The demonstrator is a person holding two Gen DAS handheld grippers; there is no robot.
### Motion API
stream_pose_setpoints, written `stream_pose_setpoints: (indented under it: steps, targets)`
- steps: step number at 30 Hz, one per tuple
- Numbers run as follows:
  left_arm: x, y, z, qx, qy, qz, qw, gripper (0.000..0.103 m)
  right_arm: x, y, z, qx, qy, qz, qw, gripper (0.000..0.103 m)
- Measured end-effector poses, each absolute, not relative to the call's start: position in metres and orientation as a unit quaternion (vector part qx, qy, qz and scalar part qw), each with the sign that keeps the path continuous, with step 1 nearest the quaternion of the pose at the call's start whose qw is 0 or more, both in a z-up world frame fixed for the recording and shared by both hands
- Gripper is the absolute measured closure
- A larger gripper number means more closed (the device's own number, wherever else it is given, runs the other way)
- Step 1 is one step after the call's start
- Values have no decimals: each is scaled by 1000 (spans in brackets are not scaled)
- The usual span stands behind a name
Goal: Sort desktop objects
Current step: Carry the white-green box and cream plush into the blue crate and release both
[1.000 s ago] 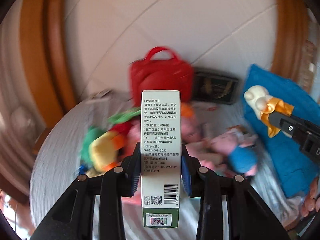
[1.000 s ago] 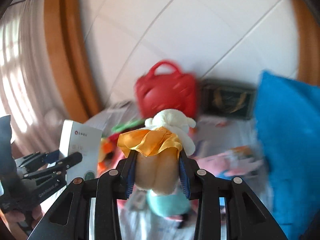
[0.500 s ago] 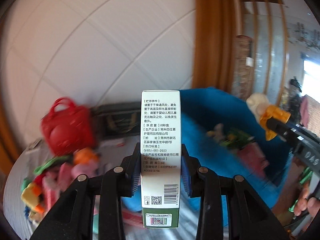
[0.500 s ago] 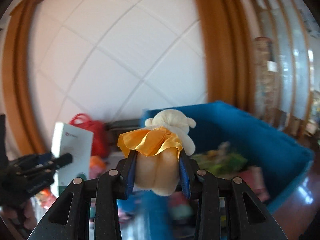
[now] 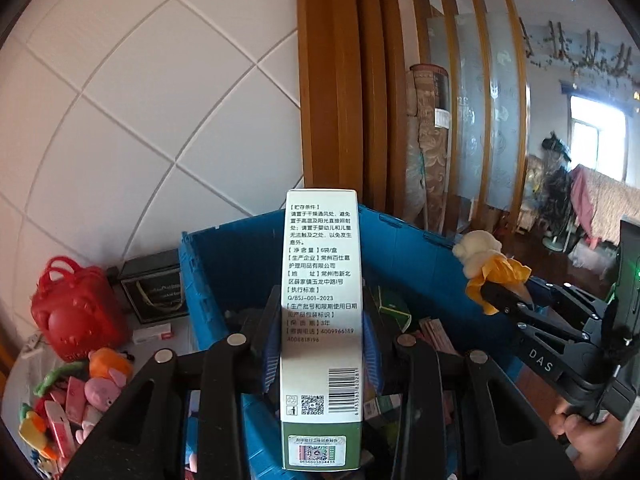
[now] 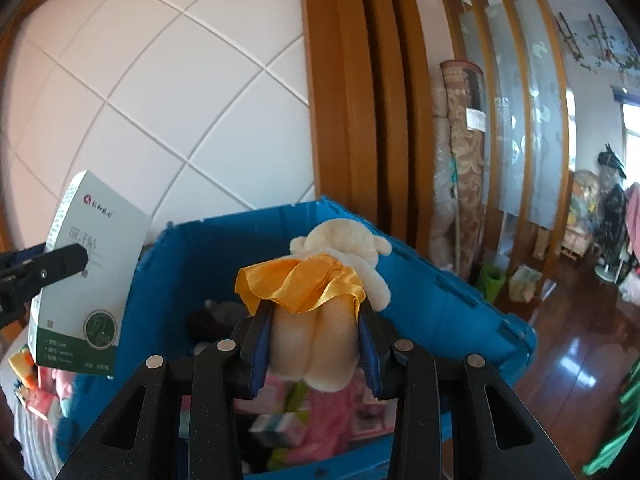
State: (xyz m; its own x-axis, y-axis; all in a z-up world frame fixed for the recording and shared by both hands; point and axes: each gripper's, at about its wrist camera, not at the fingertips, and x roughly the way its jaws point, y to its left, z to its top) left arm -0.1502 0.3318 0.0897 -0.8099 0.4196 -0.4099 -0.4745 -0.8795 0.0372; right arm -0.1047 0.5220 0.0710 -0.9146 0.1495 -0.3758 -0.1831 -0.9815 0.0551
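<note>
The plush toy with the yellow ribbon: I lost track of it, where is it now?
The plush toy is clamped between the jaws of the right gripper, held above the open blue bin, right of the white and green box.

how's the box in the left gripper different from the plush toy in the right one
The box is rigid, flat-sided, white and green with printed text; the plush toy is soft, rounded, cream, with an orange satin cloth. The box stands taller past its gripper than the plush toy does. Both are clamped between blue pads over the blue bin.

Black gripper [image 5: 320,344], blue pads [image 5: 273,354], silver screws
</note>
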Motion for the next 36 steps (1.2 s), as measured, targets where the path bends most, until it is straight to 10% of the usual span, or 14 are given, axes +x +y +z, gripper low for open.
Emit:
stream_pose_setpoints:
  steps: [15, 22, 26, 33, 36]
  targets:
    - [-168, 386, 54, -282, 116, 931, 202, 67, -141, 553, 30, -249, 32, 965, 76, 65]
    - [-158, 388, 54, -269, 132, 935, 189, 35, -155, 556, 14, -269, 35, 960, 75, 65]
    - [-161, 388, 55, -271, 132, 935, 188, 34, -161, 555, 11, -275, 30, 957, 83, 62]
    - [-165, 384, 55, -273, 123, 936, 186, 34, -155, 555, 23, -250, 23, 962, 107, 3]
    - [-164, 382, 57, -267, 116, 939, 183, 34, -154, 554, 24, -247, 15, 962, 112, 0]
